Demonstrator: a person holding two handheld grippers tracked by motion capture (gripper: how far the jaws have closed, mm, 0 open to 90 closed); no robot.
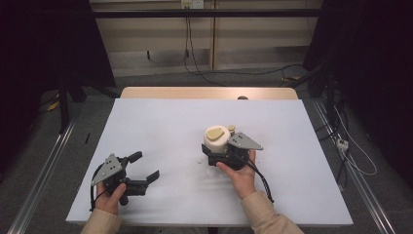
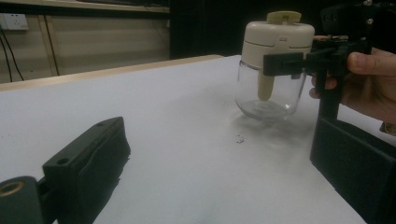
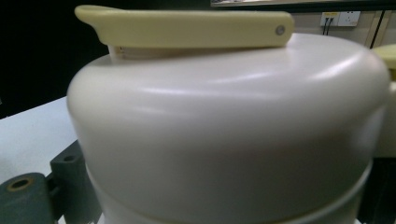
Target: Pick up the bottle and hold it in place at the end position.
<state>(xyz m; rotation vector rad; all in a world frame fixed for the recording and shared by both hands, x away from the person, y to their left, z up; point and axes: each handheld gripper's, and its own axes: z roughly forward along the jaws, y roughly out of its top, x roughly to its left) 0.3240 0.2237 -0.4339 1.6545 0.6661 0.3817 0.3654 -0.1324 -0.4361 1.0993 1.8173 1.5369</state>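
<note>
High view: jar (image 1: 216, 141) is clamped at the lid by right gripper (image 1: 220, 155); left gripper (image 1: 144, 167) is held wide, empty. Grasp step judged done; next, a steady lift is needed.

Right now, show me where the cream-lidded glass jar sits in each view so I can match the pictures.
High view: the jar stands right of the table's centre, against the right gripper.
Left gripper view: upper right, with its clear glass body on the white table, a black jaw across it.
Right gripper view: its cream lid spans the picture, very close.
Shared landmark: the yellow flip tab on top of the lid.
</note>
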